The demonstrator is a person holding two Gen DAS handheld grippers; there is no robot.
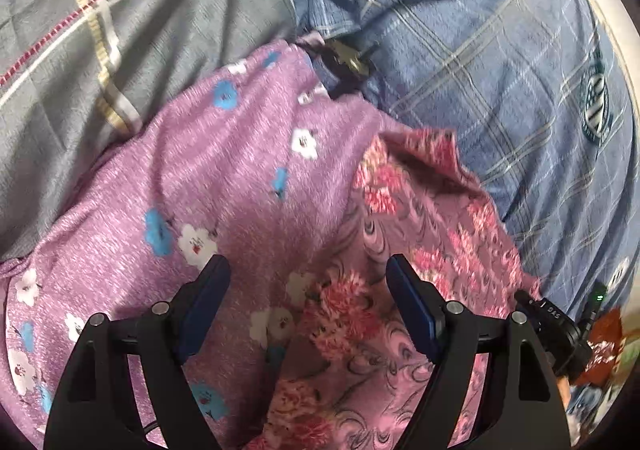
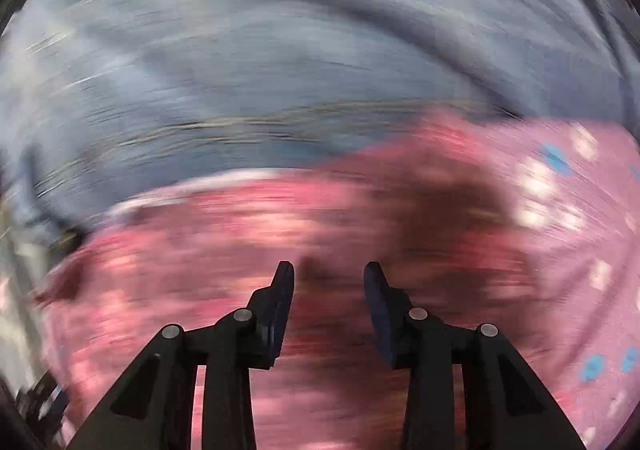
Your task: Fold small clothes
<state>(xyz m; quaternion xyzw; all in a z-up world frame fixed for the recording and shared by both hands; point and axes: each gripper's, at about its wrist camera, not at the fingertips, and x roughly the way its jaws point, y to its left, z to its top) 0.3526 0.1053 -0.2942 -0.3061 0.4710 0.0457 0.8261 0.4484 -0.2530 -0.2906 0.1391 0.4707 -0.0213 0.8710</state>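
Note:
A purple garment with white and blue flowers lies spread below my left gripper, which is open and empty just above it. A pink floral garment lies against its right side, with one corner raised. In the right wrist view, which is heavily blurred, my right gripper is open and empty over the pink garment. The purple flowered garment shows at the right there.
A grey checked blanket lies at the upper left and a blue plaid cloth at the upper right. A dark small object sits at the top of the purple garment. The blue cloth fills the top of the right wrist view.

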